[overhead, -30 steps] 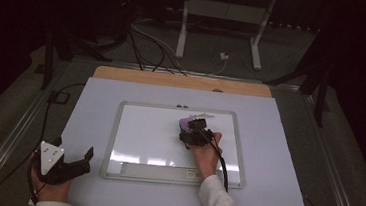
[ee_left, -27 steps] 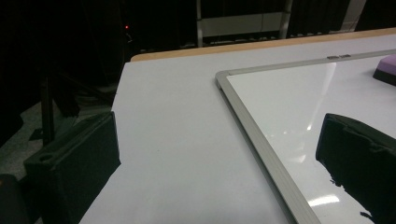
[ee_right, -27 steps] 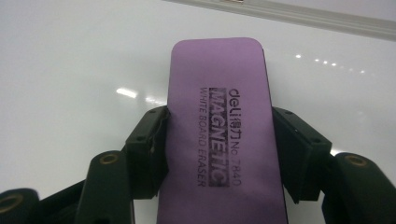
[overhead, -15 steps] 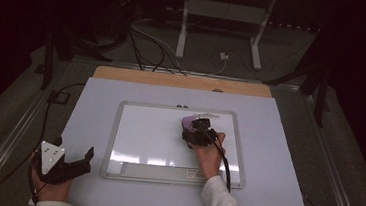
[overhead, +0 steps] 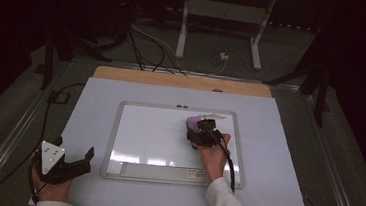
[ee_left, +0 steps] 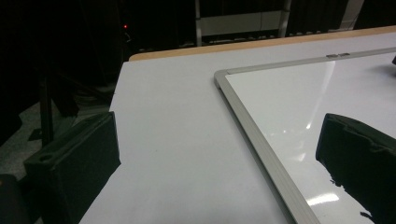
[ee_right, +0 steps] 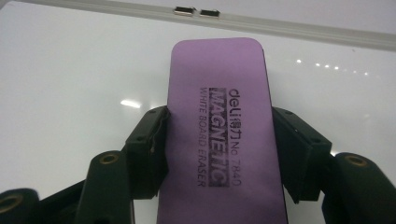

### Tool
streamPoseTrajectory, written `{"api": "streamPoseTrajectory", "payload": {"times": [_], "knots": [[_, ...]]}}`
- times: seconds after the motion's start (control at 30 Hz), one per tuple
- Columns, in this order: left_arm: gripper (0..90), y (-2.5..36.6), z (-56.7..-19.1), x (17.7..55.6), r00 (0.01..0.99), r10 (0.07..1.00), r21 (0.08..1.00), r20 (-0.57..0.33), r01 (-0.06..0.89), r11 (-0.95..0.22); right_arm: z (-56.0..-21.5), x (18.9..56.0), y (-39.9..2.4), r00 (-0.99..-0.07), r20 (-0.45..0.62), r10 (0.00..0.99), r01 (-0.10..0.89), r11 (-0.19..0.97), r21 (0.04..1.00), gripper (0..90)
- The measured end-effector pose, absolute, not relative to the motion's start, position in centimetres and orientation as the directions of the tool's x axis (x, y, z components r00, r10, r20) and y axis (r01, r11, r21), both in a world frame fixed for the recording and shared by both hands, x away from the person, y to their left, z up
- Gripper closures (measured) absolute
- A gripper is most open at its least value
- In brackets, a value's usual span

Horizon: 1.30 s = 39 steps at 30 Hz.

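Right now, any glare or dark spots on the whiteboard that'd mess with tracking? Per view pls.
High view: room dim, bright glare bands on the whiteboard near its lower edge. Left gripper view: a light streak and small highlights reflect on the board, background nearly black. Right gripper view: sharp print on the purple eraser held by the right gripper, small glare spots around it.

Left gripper (ee_left: 217, 163) with its two black jaws set wide apart above a pale table surface (ee_left: 173, 121). The right jaw overlaps the glossy whiteboard (ee_left: 303, 98), whose metal frame (ee_left: 254, 126) runs diagonally. A wooden edge (ee_left: 243, 44) borders the dark background.
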State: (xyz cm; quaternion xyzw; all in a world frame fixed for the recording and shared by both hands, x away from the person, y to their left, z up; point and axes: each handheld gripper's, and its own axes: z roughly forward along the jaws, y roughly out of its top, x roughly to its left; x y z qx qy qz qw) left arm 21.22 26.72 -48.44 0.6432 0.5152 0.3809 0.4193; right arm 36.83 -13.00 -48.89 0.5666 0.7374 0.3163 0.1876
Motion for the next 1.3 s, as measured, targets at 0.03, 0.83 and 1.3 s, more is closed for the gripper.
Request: {"api": "streamPoseTrajectory", "payload": {"times": [0.03, 0.83, 1.3], "knots": [[0.4, 26.7, -48.4, 21.2, 0.179, 0.982, 0.932, 0.059, 0.342, -0.118, -48.9, 36.8, -13.2, -0.287, 0.08, 0.955, 0.718, 0.159, 0.678, 41.0], [0.4, 26.6, -48.5, 21.4, 0.184, 0.981, 0.932, 0.052, 0.345, -0.114, -49.9, 33.4, -16.9, -0.277, 0.055, 0.959, 0.745, 0.179, 0.642, 40.9], [0.4, 26.6, -48.5, 21.4, 0.185, 0.981, 0.93, 0.054, 0.349, -0.117, -48.7, 31.4, -16.8, -0.372, -0.037, 0.927, 0.615, 0.277, 0.738, 29.6]]}}
